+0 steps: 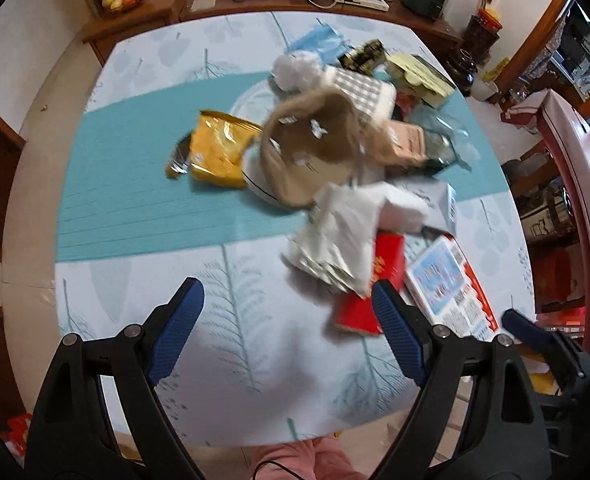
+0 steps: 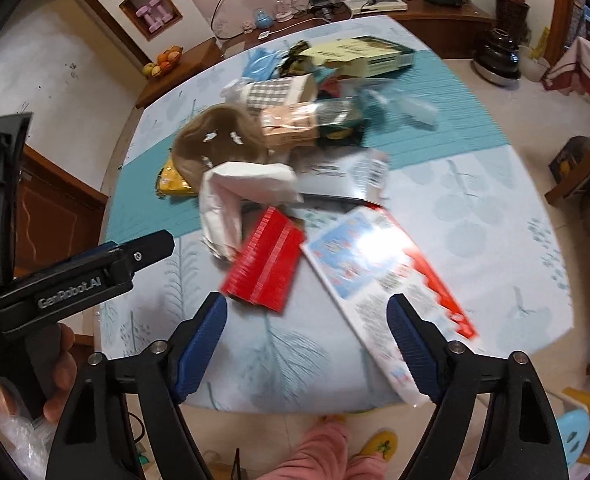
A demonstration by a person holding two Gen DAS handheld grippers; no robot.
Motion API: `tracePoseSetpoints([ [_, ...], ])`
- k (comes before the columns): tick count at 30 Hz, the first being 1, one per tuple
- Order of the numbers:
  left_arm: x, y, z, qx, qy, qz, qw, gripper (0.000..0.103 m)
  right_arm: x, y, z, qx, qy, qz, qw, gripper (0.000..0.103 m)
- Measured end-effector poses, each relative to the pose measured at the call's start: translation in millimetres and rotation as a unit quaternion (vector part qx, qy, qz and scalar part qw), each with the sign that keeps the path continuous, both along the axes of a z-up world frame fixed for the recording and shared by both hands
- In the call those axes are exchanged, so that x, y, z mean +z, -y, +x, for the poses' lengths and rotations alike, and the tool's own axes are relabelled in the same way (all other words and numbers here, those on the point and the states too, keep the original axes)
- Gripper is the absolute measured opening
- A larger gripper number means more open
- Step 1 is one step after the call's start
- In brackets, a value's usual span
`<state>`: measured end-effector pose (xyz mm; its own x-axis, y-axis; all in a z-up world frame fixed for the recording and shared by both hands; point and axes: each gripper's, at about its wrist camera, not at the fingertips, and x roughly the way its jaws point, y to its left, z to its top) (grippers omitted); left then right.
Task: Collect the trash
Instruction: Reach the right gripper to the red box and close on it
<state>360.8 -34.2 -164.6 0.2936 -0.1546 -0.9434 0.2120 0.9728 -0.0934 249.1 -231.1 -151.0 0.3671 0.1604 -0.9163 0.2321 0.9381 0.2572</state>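
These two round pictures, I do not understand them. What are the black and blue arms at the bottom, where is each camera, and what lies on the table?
No robot is here. A person holds a hand tool with two fingers in each hand, and each tool carries a wide-angle camera that looks along its fingers. The left camera shows the left gripper; the right camera shows the right gripper. Both are open and hold nothing. In the right view the hand holding the left tool shows too. On the table lies a heap of trash: a red box, white paper, a yellow packet, a brown paper bag and a red and white carton.
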Motion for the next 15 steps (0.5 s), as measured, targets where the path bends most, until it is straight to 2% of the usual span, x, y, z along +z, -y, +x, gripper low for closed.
tracePoseSetpoints([
  [6,-1.2,-18.8,14.4,0.007,-0.003,-0.002,1.0000,0.083,-29.8,-22.2,38.6,-0.008,-0.029,0.044,0.999,0.076],
  [13,-5.3,-22.7,24.8,0.002,-0.007,-0.007,0.9999,0.083,-68.4,-34.8,63.7,-0.014,-0.070,0.062,0.995,0.064],
  [15,-5.7,-21.4,27.3,-0.002,-0.010,-0.013,0.9999,0.082,-77.9,-36.5,67.7,-0.017,-0.081,0.067,0.994,0.064],
])
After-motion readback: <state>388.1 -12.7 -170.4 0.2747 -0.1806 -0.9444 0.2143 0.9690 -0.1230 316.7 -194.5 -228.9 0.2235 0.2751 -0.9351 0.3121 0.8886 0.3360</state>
